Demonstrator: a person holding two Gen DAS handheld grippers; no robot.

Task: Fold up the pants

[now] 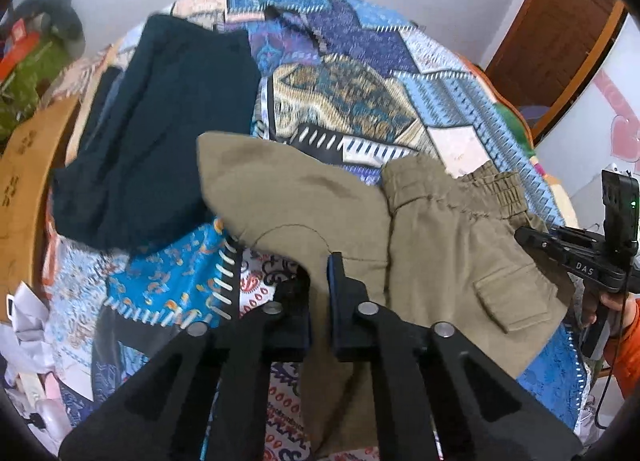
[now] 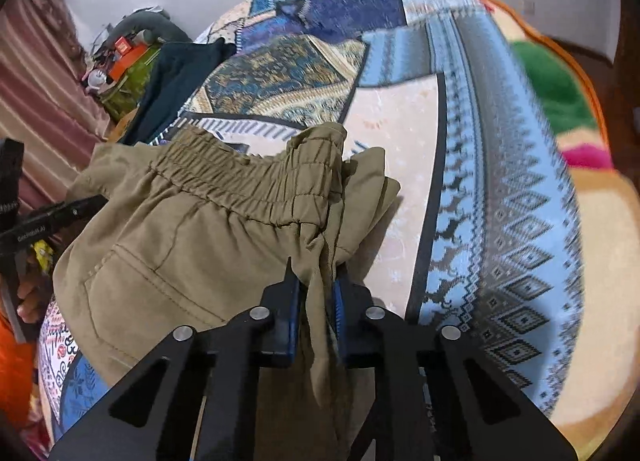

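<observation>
The khaki pants (image 1: 420, 245) lie across the patterned bedspread (image 1: 360, 73), filling the lower middle and right of the left wrist view, with the elastic waistband (image 2: 248, 181) running across the centre-left of the right wrist view. The left gripper (image 1: 318, 277), at the bottom centre of its frame, is clenched on a fold of the pants, and the right gripper (image 2: 316, 281), at the bottom centre of its own frame, is clamped on bunched cloth just below the waistband. Dark folded clothes (image 1: 160, 129) sit in the upper left, apart from the pants.
</observation>
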